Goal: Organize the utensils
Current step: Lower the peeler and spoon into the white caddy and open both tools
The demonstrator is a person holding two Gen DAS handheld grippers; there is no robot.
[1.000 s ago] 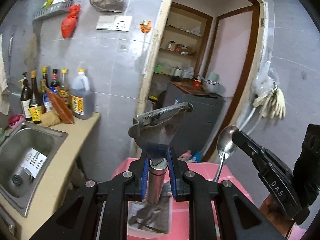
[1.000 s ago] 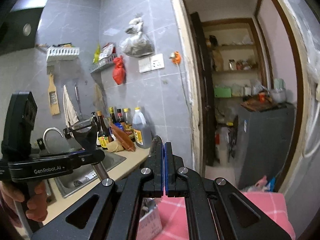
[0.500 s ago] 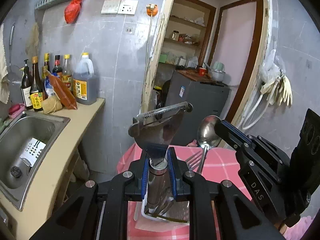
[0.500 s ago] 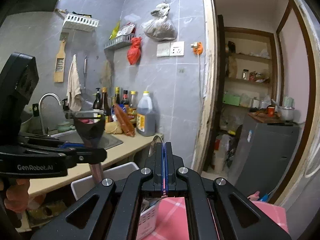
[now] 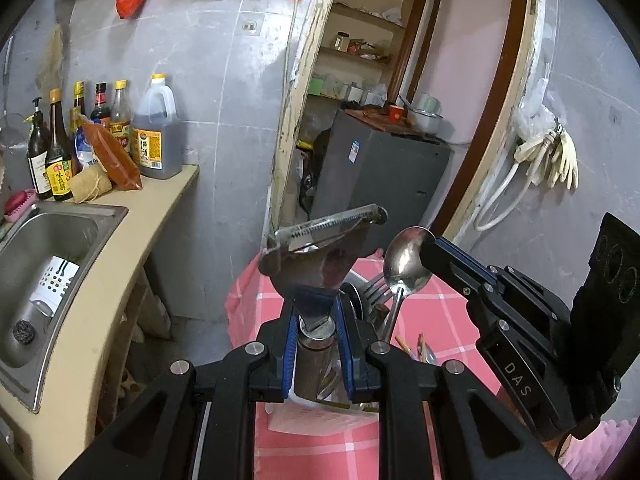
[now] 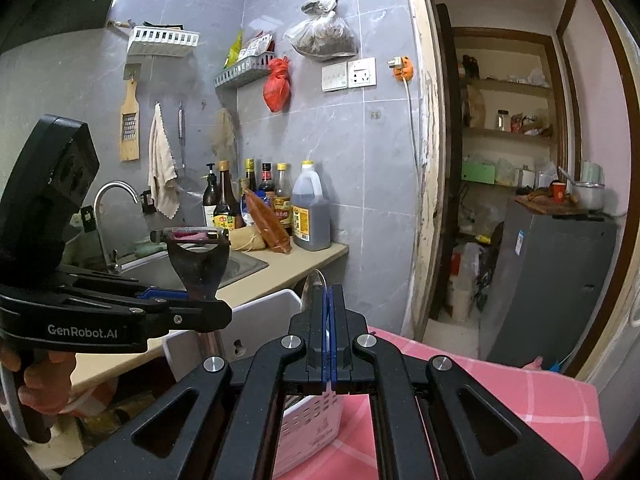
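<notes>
Peeler (image 5: 320, 252), steel Y-type, is clamped by its handle in the left tool (image 5: 318, 336), blade uppermost, above a white utensil basket (image 6: 256, 320) on the pink checked worktop (image 5: 432, 320). Spoon (image 5: 406, 258) is pinched at its bowl by the right tool (image 6: 329, 300), handle hanging into the basket at 4 o'clock of the peeler. Risk, judged: a thin-edge pinch may let the spoon pivot or slip; both tools being close, a collision over the basket is possible; forks (image 5: 376, 292) inside may block entry.

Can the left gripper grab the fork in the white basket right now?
Probably not. The left gripper is shut on a peeler, so its jaws are full. The fork stands just beyond it in the white basket, beside the spoon.
</notes>
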